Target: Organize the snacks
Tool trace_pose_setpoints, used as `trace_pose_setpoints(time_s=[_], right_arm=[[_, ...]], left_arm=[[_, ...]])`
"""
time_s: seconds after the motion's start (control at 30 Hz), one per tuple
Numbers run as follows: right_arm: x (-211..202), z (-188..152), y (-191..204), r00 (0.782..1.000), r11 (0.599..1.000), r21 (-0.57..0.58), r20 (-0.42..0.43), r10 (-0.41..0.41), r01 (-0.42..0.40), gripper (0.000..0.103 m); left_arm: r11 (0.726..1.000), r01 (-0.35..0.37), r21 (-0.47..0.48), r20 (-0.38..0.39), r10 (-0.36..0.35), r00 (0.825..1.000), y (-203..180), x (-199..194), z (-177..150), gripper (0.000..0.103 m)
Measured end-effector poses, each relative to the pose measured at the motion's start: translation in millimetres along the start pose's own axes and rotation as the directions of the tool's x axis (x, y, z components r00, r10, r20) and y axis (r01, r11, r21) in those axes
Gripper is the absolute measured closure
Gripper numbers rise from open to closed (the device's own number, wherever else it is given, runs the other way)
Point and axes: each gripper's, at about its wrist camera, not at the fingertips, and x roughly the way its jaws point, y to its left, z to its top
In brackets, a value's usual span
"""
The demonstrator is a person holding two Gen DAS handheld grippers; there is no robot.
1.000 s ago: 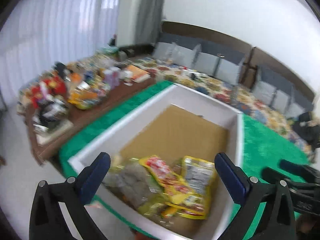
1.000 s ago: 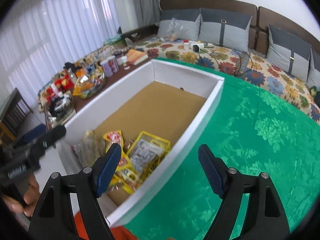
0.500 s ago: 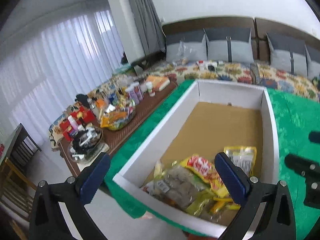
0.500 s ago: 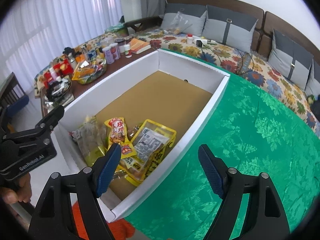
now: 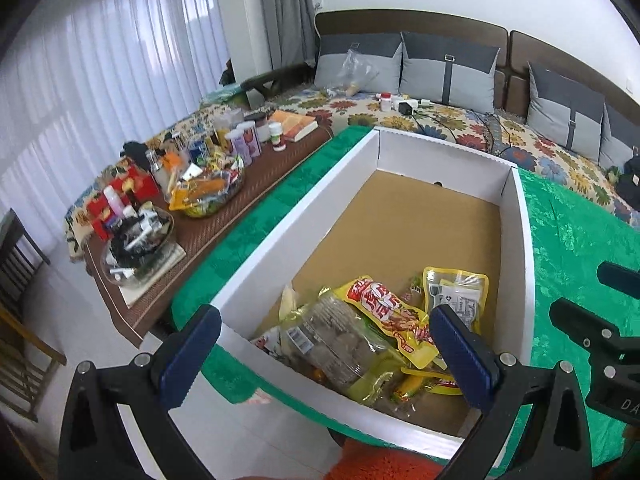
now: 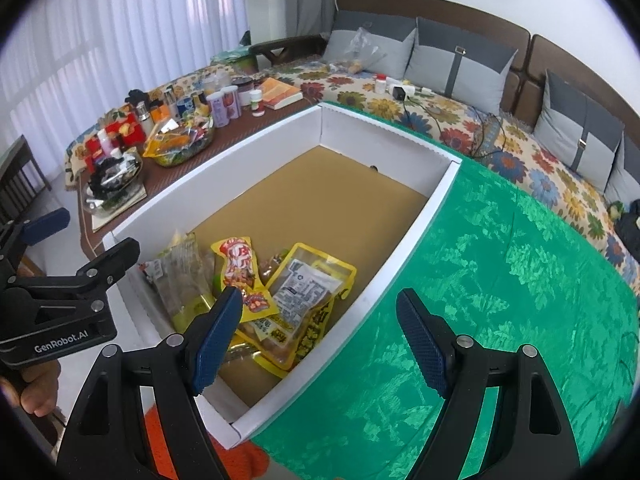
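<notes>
A white cardboard box with a brown floor stands on a green cloth. Several snack packets lie heaped at its near end: a yellow-red packet, a yellow packet with a white label and a clear packet of brown snacks. My left gripper is open and empty, above the box's near end. My right gripper is open and empty, above the box's near right corner. The left gripper's body also shows in the right wrist view.
A low brown table left of the box carries bowls of snacks, bottles and jars. A flowered sofa with grey cushions lies behind. The green cloth spreads right of the box. A wooden chair stands far left.
Both grippers have drawn back and risen, so more of the box and room shows. Both stay open and empty. The packets have not moved.
</notes>
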Motion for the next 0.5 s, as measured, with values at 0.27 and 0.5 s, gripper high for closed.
trace_pose_setpoints(time_s=[0.27,0.5], right_arm=[[2.5,-0.1,3.4,1.000,1.000,-0.006,-0.003,-0.002,0.002,0.021],[7.6,-2.7,10.7,1.000,1.000,-0.016,-0.015,0.006,-0.006,0.021]], left_arm=[[1.000,0.003,-0.017,-0.006,-0.003,1.000,5.8,4.8,-0.7,0.000],[0.999,-0.009,-0.051,-0.013,0.008,1.000,8.9,8.5,-7.8,0.000]])
